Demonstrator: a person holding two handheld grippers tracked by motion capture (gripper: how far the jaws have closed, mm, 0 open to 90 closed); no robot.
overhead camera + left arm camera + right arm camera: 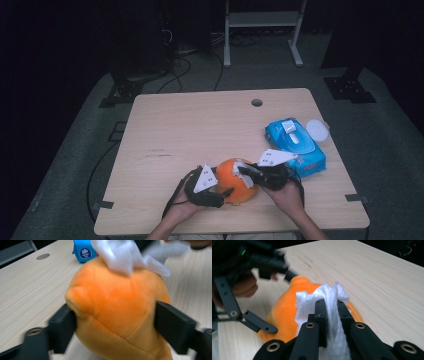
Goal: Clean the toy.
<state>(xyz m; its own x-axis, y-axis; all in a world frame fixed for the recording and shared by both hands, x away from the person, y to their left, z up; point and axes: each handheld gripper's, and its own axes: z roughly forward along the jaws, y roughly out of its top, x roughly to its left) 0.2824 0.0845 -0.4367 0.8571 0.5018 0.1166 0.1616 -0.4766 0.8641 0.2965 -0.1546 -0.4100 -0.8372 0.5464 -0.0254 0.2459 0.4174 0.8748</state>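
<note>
Orange plush (235, 181) on wooden table (200, 130)

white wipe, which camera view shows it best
The right gripper view: the white wipe stands sharp, pinched between the right gripper jaws over the orange plush toy. The left gripper view shows it blurred on top; the high view, a small patch.

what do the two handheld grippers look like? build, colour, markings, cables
Both grippers, left gripper and right gripper, are black, with bar linkages and flat block jaws. Brass-coloured pivot pins show at the joints in the right gripper view. Each carries a pale three-cornered plate with small dark dots on top. A black cable trails from each toward the person. Forearms are bare, no sleeves visible.
</note>
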